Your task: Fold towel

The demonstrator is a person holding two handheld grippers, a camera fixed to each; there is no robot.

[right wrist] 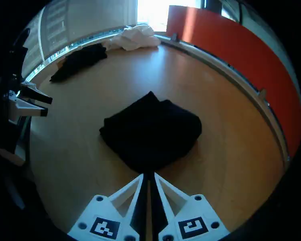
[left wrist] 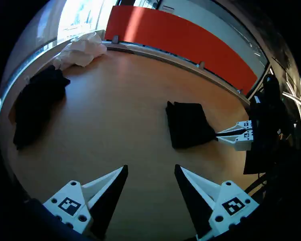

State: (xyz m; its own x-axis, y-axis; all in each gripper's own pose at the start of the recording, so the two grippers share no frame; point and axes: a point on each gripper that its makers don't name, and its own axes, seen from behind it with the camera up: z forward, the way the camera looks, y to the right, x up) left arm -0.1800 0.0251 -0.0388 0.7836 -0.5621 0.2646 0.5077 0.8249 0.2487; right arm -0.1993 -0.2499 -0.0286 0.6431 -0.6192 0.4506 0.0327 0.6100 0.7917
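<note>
A black towel point(left wrist: 188, 124) point(right wrist: 150, 132) lies folded into a thick rectangle on the wooden table point(left wrist: 118, 120). My right gripper point(right wrist: 149, 174) sits at the towel's near edge, its fingers closed to a thin slit on the fabric. The left gripper view has that right gripper point(left wrist: 217, 137) coming in from the right, tips pinching the towel's corner, which is drawn to a point. My left gripper point(left wrist: 150, 174) hovers open over bare table, short of the towel, nothing between its fingers. It also appears in the right gripper view, where the left gripper point(right wrist: 46, 106) is at the far left.
A loose black cloth point(left wrist: 38, 100) point(right wrist: 80, 60) and a crumpled white cloth point(left wrist: 82, 50) point(right wrist: 134, 38) lie at the table's far corner by the window. A red panel point(left wrist: 182, 40) point(right wrist: 238, 60) runs behind the table's raised back edge.
</note>
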